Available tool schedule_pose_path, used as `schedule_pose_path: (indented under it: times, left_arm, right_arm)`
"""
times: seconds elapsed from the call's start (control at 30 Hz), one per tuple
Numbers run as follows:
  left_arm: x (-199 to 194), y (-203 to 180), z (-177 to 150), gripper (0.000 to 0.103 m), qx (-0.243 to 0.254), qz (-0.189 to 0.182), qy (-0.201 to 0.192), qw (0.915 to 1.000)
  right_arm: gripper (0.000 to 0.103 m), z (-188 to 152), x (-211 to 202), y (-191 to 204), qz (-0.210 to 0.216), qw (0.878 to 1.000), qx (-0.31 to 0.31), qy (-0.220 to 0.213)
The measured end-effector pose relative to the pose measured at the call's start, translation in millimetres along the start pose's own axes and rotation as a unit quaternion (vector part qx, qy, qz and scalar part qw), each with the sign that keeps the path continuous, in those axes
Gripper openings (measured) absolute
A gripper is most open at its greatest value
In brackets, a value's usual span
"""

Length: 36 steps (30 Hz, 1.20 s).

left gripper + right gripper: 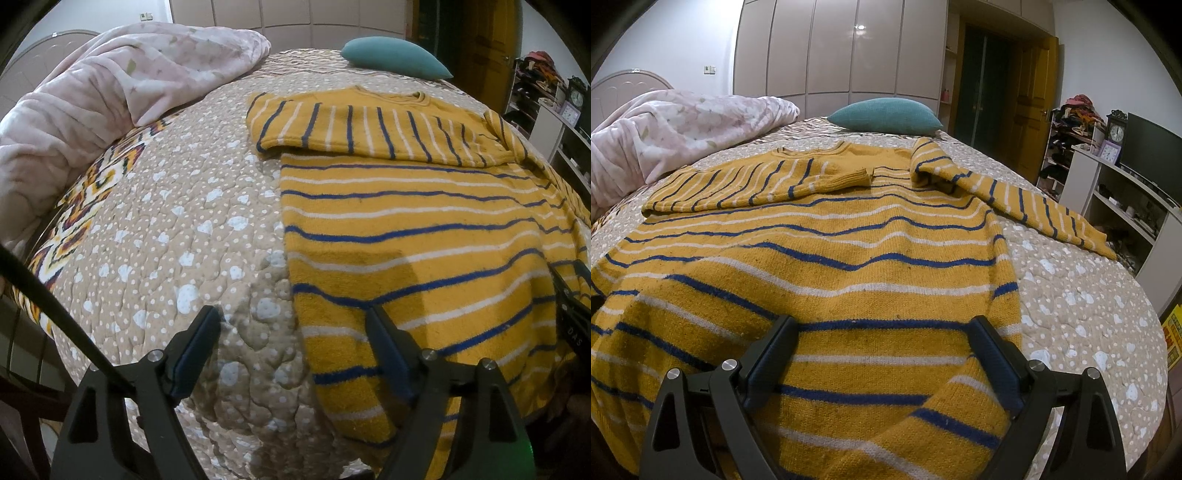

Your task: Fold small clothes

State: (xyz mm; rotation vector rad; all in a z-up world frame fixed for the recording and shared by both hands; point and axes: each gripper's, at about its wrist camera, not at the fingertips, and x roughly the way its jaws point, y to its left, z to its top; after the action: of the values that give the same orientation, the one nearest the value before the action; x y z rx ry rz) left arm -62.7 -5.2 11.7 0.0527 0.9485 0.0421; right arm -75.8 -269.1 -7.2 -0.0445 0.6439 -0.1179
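Left claw (293,326) stands wide for me over the sweater's (424,236) left side edge, nothing gripped; bare quilt (177,236) lies open leftward. My right claw (882,334) is spread wide above the hem, pads clear. Sweater lies flat on the bed, long axis running from near edge toward the teal pillow (886,114), collar far, one sleeve folded across, the other trailing right.

The sweater (820,280) runs off the bottom edge of the right wrist view, so its hem below the right tool (882,332) is hidden by the tool's frame. In the left wrist view the sweater (424,229) is cut off at the right edge. Beyond the sweater, the pink blanket (92,110) leaves the left edge. The shelf clutter (1075,114) right of the sweater is too small to identify.
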Motion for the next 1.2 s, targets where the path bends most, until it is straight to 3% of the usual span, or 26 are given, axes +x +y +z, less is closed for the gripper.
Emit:
schedule_pose_path:
  times: [1.03, 1.13, 1.2]
  left_arm:
    - [1.3, 3.9, -1.5, 0.085, -0.003, -0.002, -0.004, 1.0000]
    - [1.0, 3.5, -1.5, 0.085, -0.003, -0.003, -0.004, 1.0000]
    - [0.5, 2.2, -1.3, 0.085, -0.005, -0.002, -0.004, 1.0000]
  right_arm:
    - [0.096, -0.3, 0.1, 0.1, 0.000, 1.000, 0.000, 0.000]
    - [0.096, 5.7, 1.7, -3.2, 0.020, 1.000, -0.008, 0.021]
    - [0.096, 16.0, 4.0, -12.2, 0.060, 0.997, -0.012, 0.055]
